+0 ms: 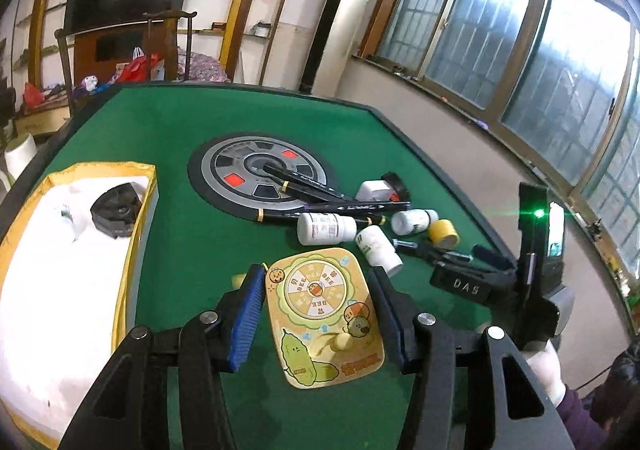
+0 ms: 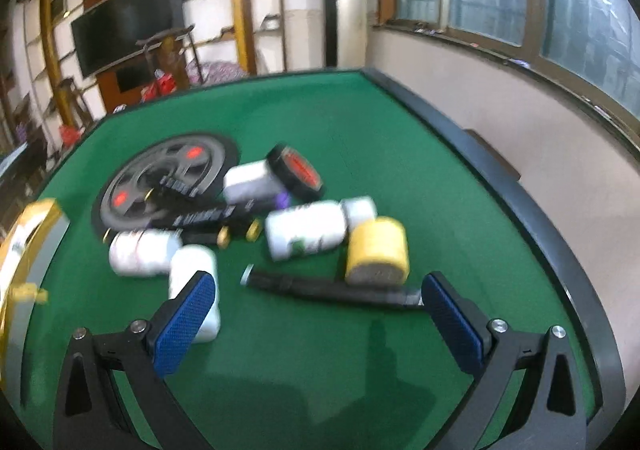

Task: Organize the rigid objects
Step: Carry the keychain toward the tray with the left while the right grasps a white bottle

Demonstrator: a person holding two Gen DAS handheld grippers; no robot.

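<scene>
Our left claw [image 1: 318,314] is clamped on the yellow cartoon toy card [image 1: 324,318], held above the green surface [image 1: 192,234]. Our right claw [image 2: 316,314] stands wide apart, empty, a black pen [image 2: 332,290] lying just beyond its pads near the white bottles [image 2: 304,230].

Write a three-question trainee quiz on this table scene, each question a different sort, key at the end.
1. True or false: the left gripper is holding the yellow cartoon card between its pads.
2. Multiple choice: what lies in the yellow-rimmed box? A) a white bottle B) a dark round object C) a marker
3. Fill in: the right gripper is ____, with nothing between its pads.

Key
1. True: both pads press on the card's edges.
2. B: the dark round object sits on the box's white lining.
3. Open: it hangs above the green table near the black marker and the yellow tape roll.
</scene>
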